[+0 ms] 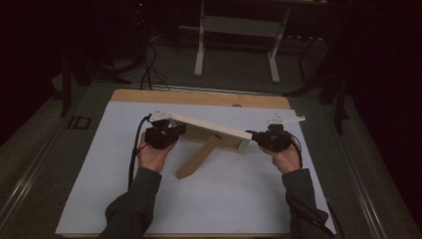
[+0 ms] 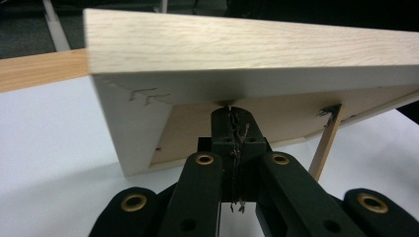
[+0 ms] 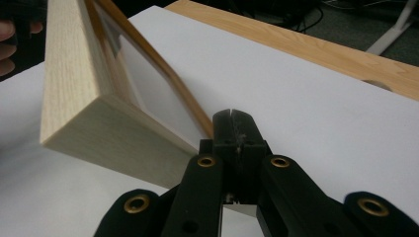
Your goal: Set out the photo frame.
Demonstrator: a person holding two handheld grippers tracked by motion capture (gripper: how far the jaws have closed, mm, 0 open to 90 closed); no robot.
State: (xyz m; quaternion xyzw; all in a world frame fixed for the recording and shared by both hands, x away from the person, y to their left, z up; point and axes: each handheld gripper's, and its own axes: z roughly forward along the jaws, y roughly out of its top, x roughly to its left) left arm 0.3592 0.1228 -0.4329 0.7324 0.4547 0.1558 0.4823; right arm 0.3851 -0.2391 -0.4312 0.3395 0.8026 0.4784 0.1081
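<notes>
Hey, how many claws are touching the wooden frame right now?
2. The left claw meets the frame at its left end, under the rim; the right claw meets it at the right end. Both are shut.

- Pale wooden picture frame (image 1: 211, 130) sits mid-frame, tilted, slanting from upper left to lower right.
- Its brown easel leg (image 1: 198, 158) props out behind, down toward the white sheet.

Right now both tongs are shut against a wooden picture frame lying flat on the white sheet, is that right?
Not flat. The high view shows the wooden picture frame propped up on its easel leg over the white sheet. The left tongs and right tongs are shut against it.
</notes>
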